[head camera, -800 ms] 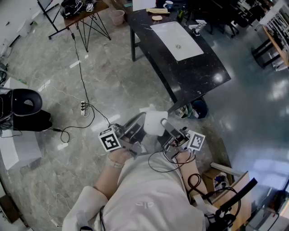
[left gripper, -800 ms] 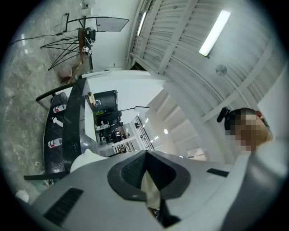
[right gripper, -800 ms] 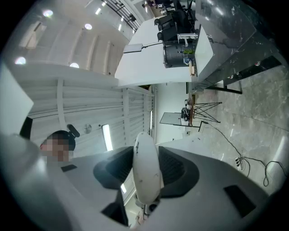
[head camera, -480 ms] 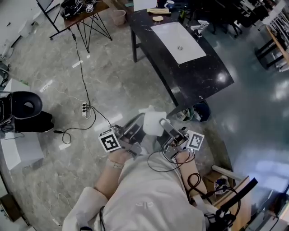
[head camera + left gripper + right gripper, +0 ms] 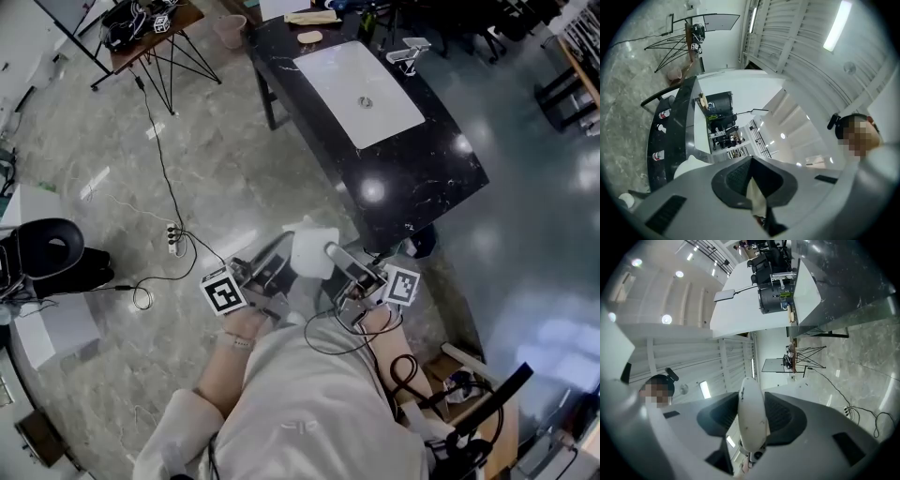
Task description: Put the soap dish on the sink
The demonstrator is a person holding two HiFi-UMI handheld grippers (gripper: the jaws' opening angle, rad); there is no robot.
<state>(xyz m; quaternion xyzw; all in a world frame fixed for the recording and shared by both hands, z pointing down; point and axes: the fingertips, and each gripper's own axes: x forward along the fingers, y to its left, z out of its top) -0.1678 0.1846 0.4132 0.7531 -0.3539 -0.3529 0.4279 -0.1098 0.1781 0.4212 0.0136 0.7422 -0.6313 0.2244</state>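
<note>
In the head view a white soap dish (image 5: 313,251) hangs in the air in front of the person, above the floor and short of the black counter (image 5: 422,178). My left gripper (image 5: 287,253) is shut on its left edge, which shows as a thin cream rim (image 5: 754,199) between the pads. The right gripper (image 5: 331,254) is shut on the other side, with the dish's white rim (image 5: 751,420) standing upright between its pads. Set into the counter is the white sink (image 5: 364,81), with a faucet (image 5: 410,54) at its far right.
Small items (image 5: 309,37) lie at the counter's far end. A dark bin (image 5: 418,240) sits under its near corner. A power strip and cables (image 5: 173,236) trail over the marble floor at the left, by a black stool (image 5: 47,248) and a wire-legged side table (image 5: 150,28).
The counter and sink have come nearer and larger in the head view. Both grippers keep the dish between them and have shifted slightly up in the picture.
</note>
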